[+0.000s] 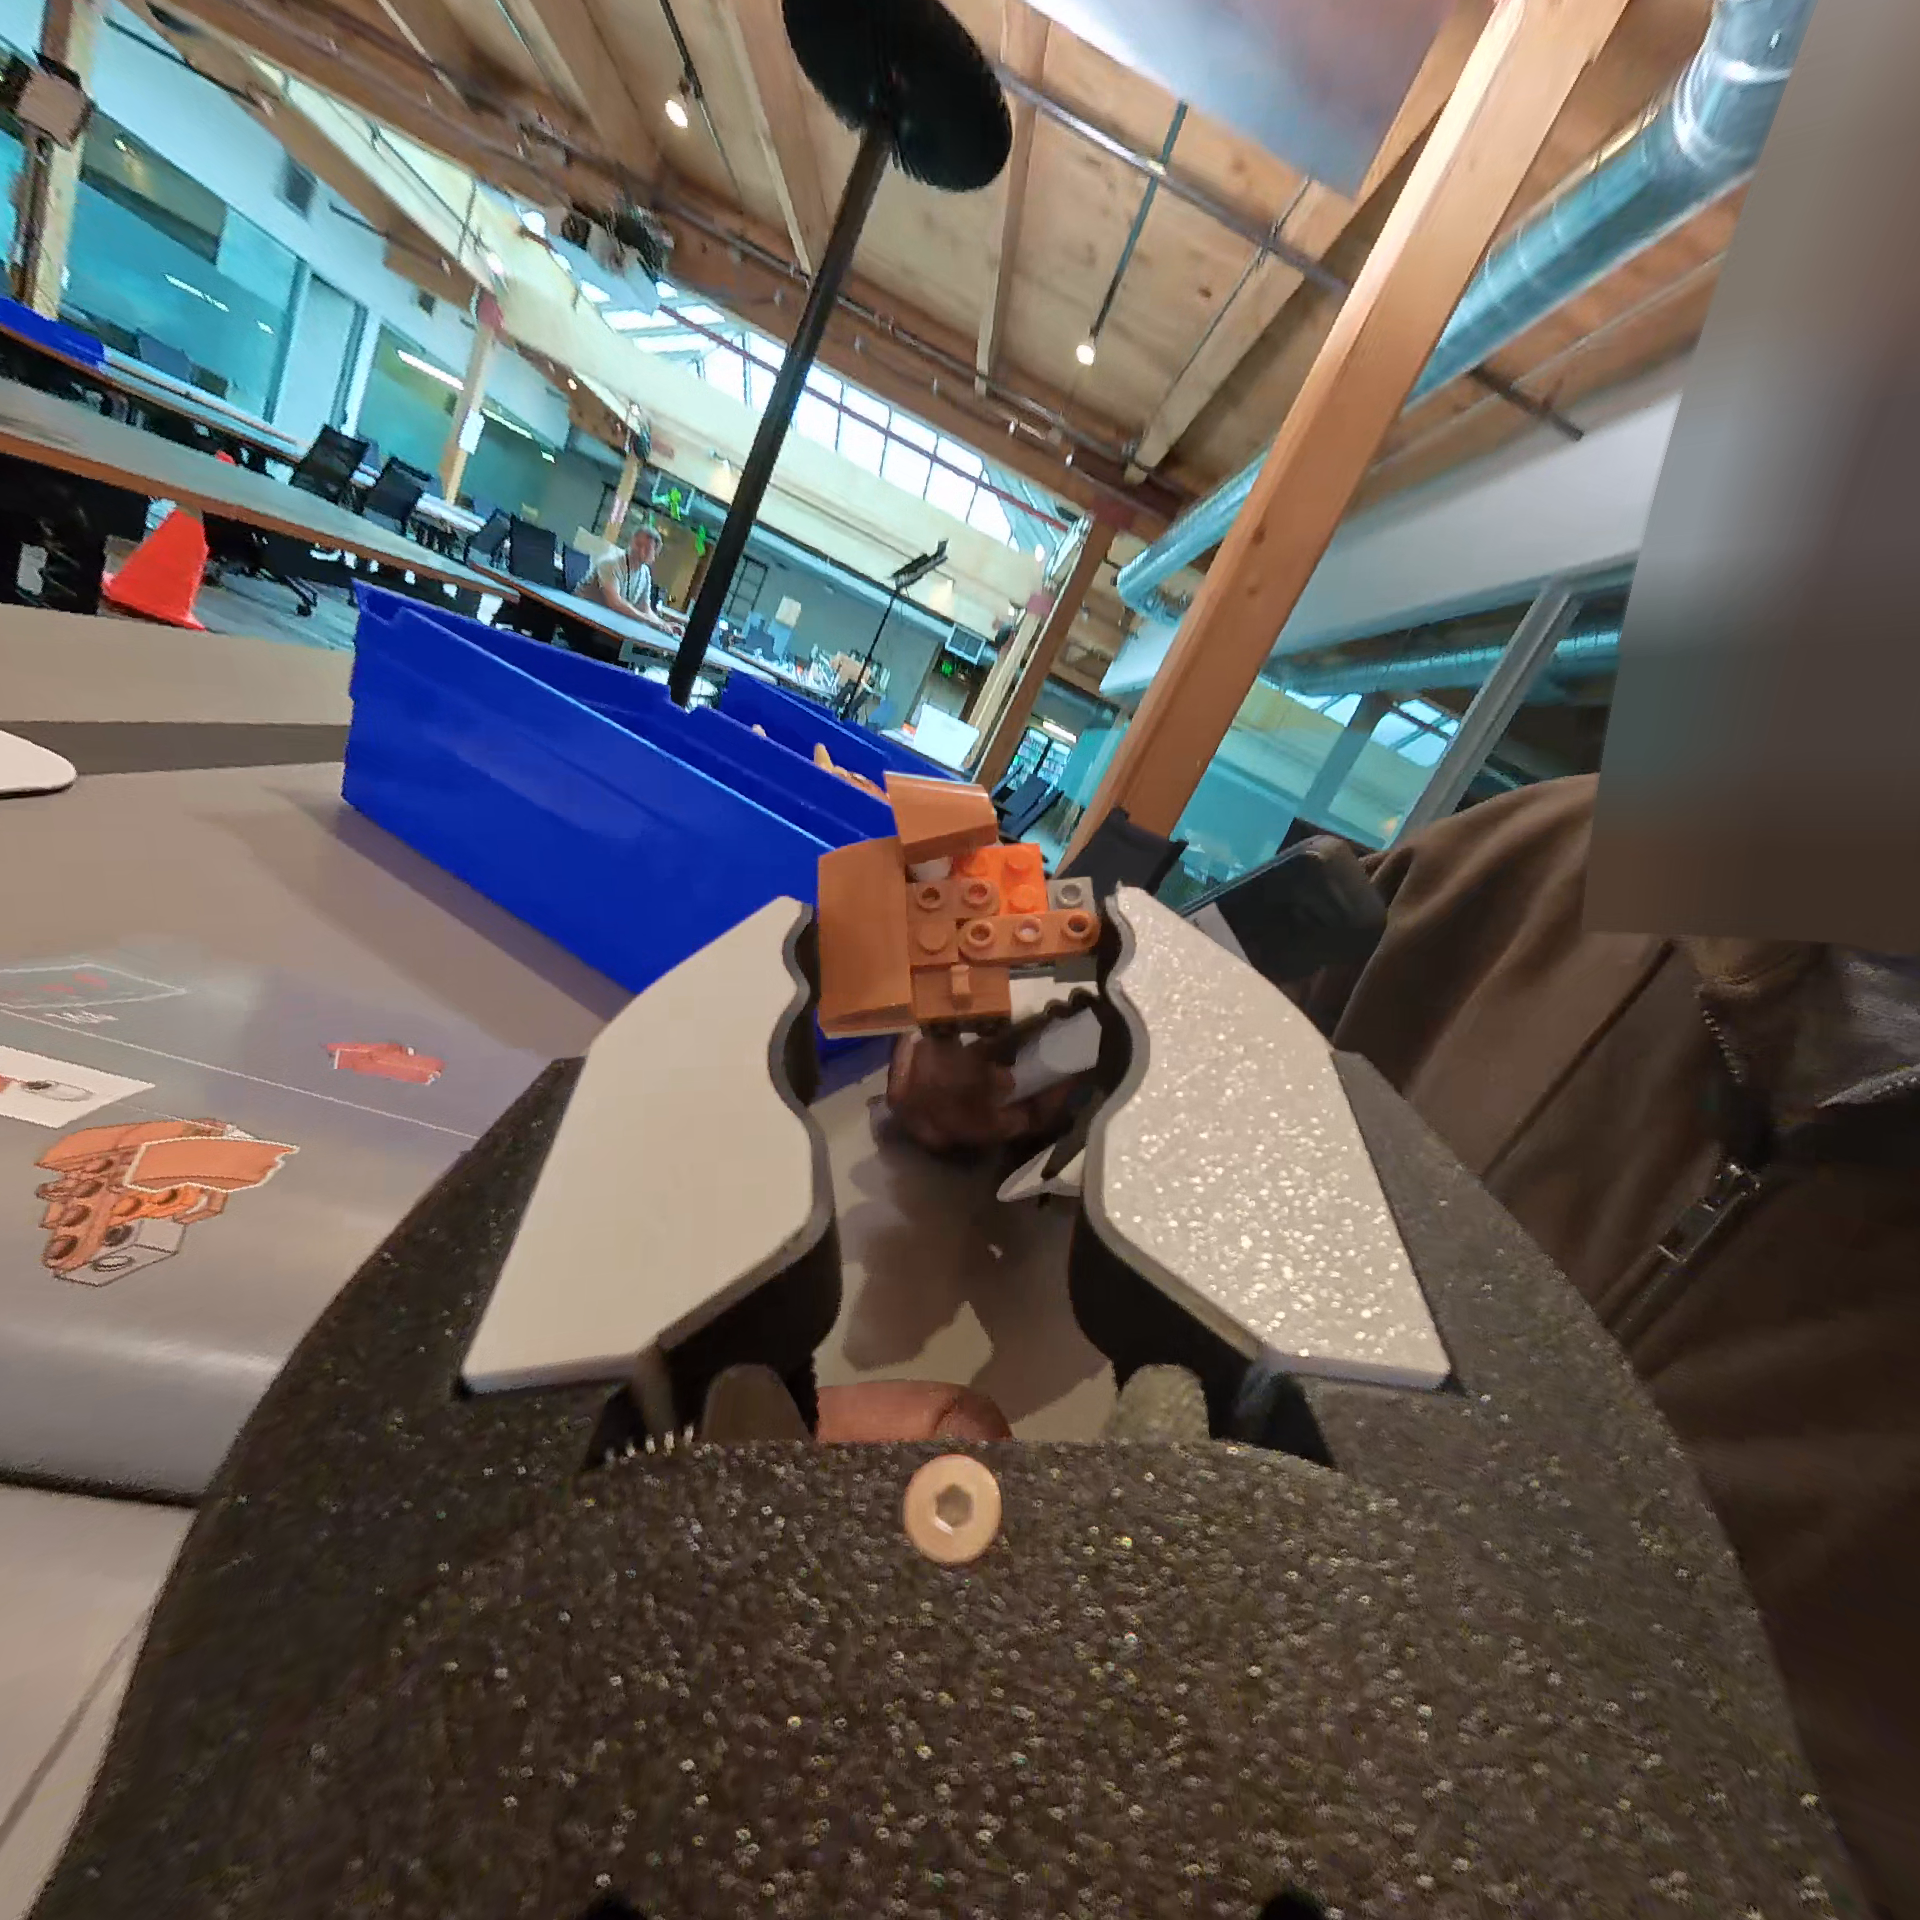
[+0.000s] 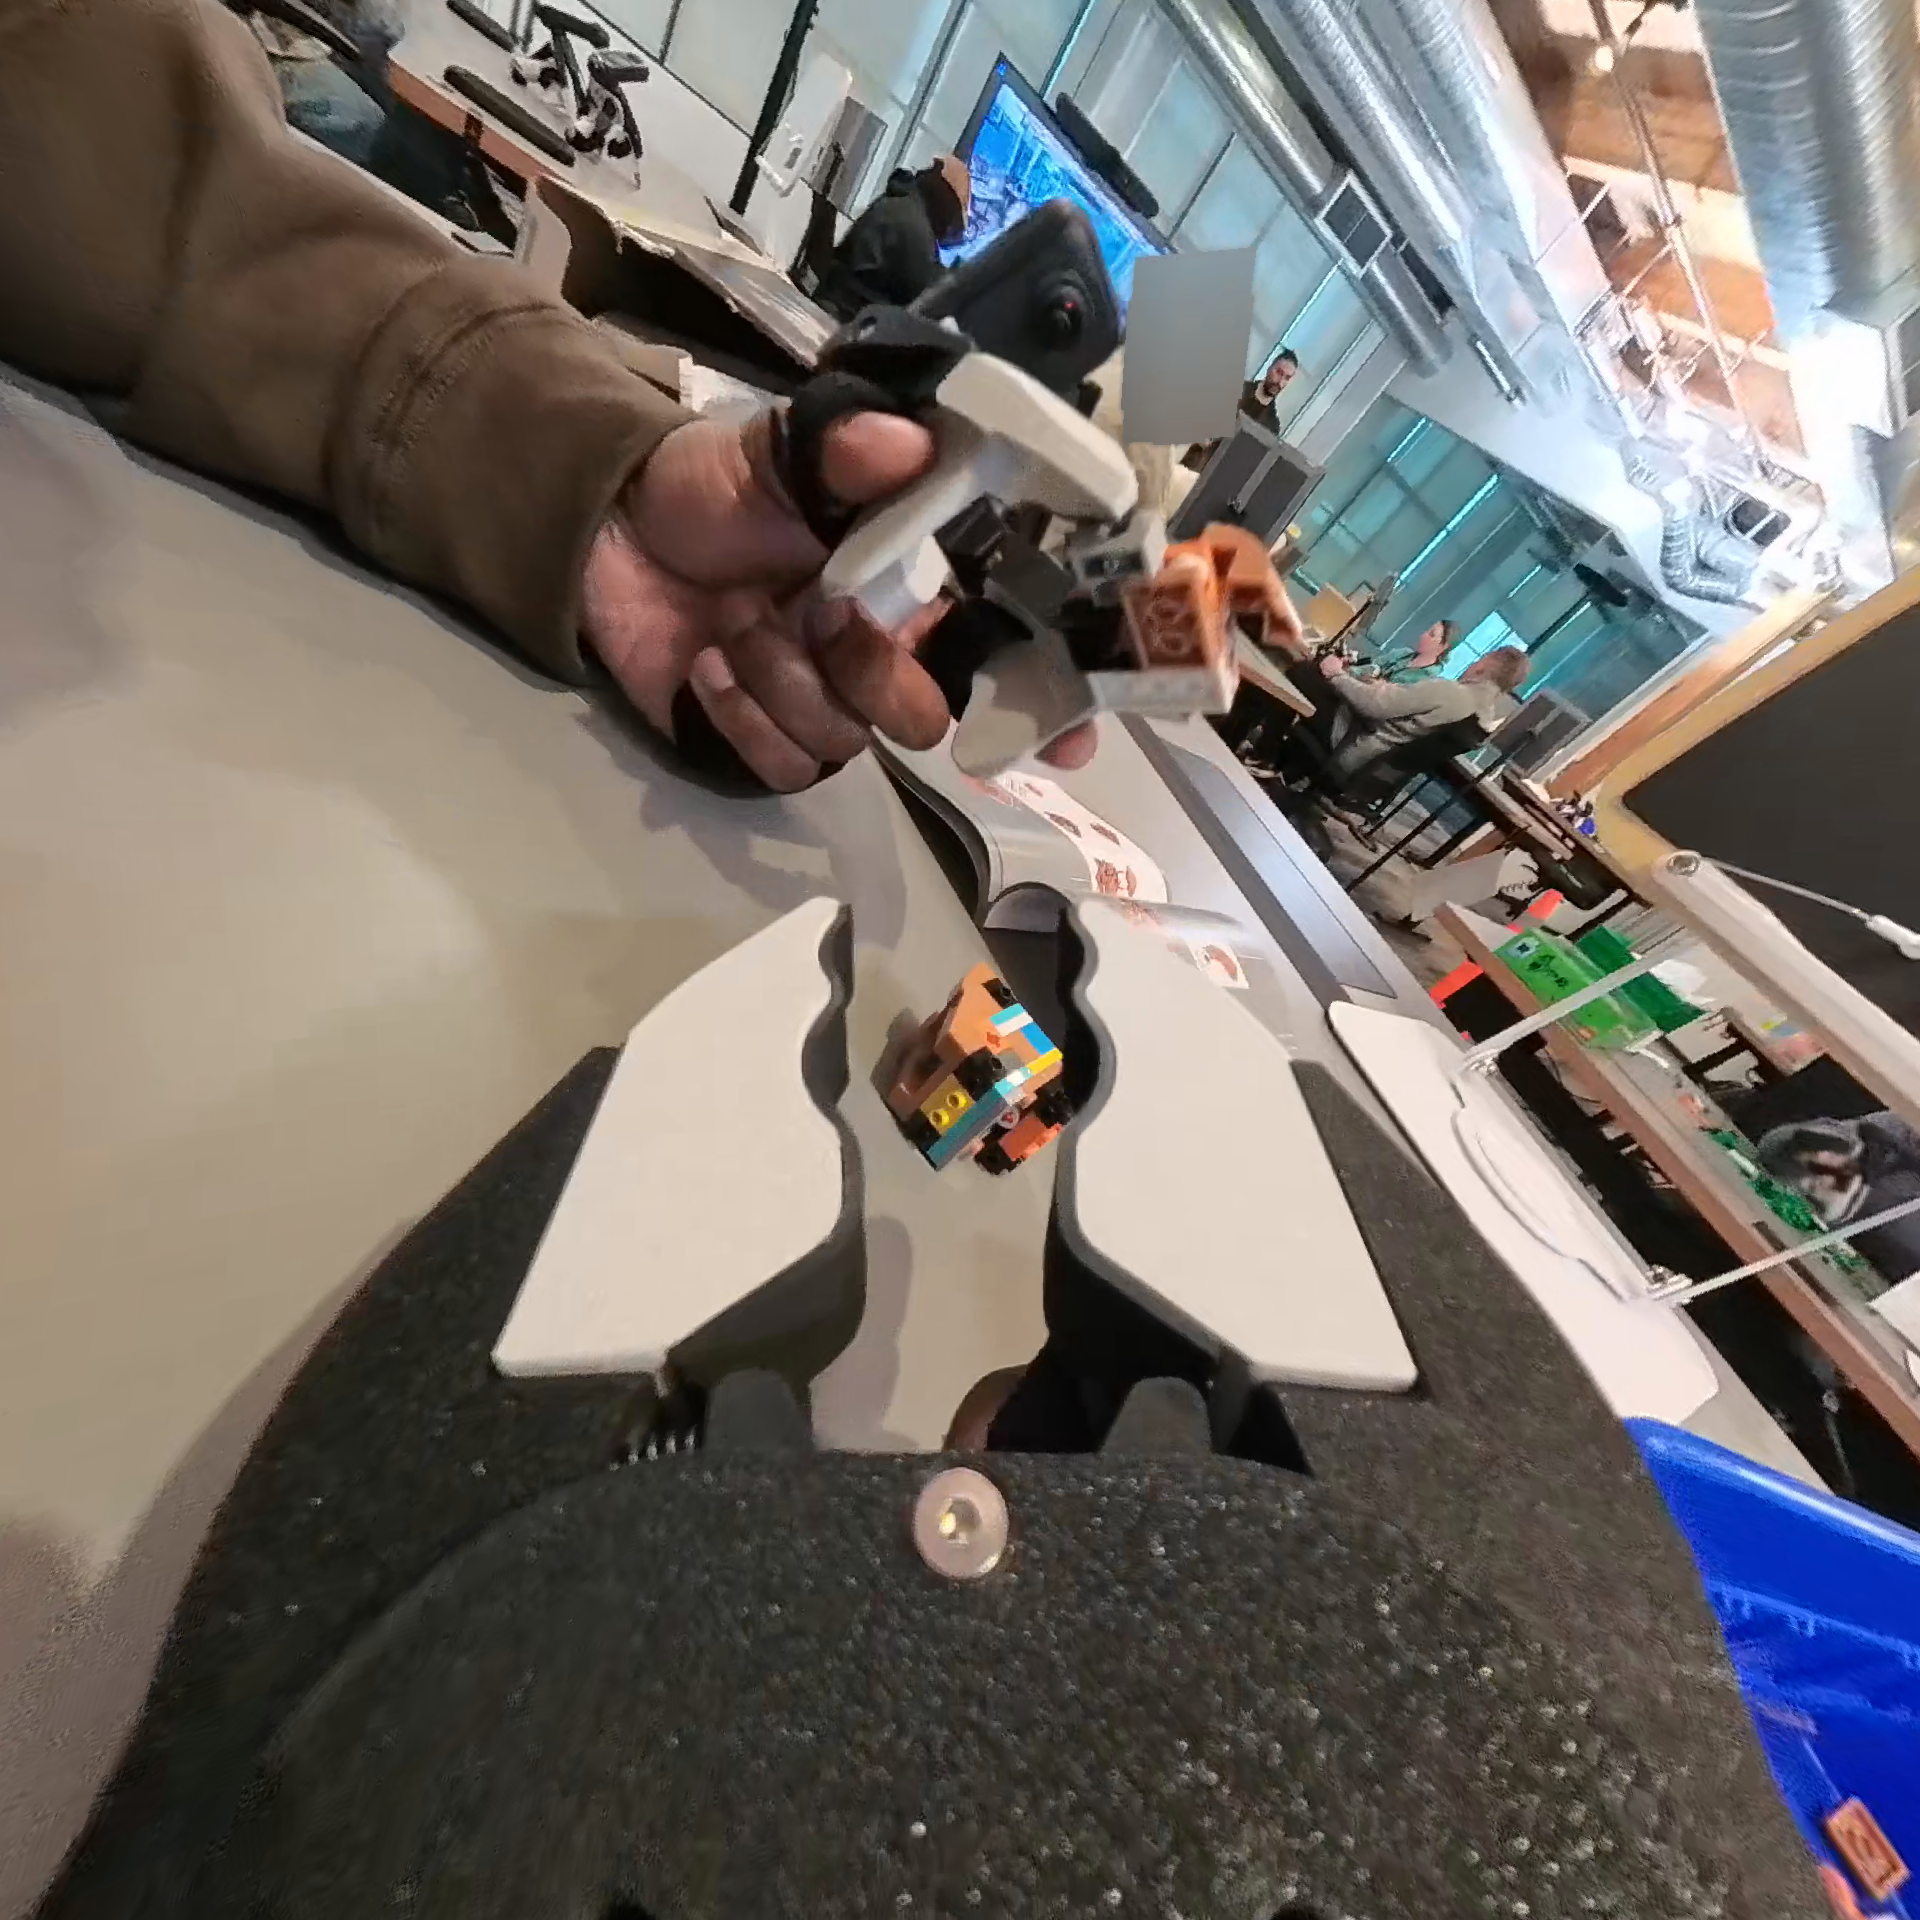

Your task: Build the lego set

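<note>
1. The left hand-held gripper [image 1: 956, 966] was clamped on a brown-and-orange lego piece [image 1: 935, 914], raised off the surface [image 1: 260, 852]. It was probably lifted so the right one could reach it freely.
2. In the right wrist view the same piece [image 2: 1174, 613] showed at the far tips of the left hand-held gripper [image 2: 1101, 623], with the person's hand [image 2: 727, 582] wrapped round the grip.
3. The right hand-held gripper [image 2: 961, 997] had its fingers apart and held nothing. A second, multicoloured lego block [image 2: 977, 1081] lay on the surface [image 2: 312, 935] between them, seemingly next to be picked up.
4. An open booklet [image 1: 156, 1132] lay to the left, likely kept in sight for the steps.
5. A blue bin [image 1: 582, 800] stood just beyond the raised piece; its wall limited room on the far side.
6. The near surface round the block looked open, leaving room to close in, though the booklet's edge [image 2: 997, 883] lay just beyond it.
</note>
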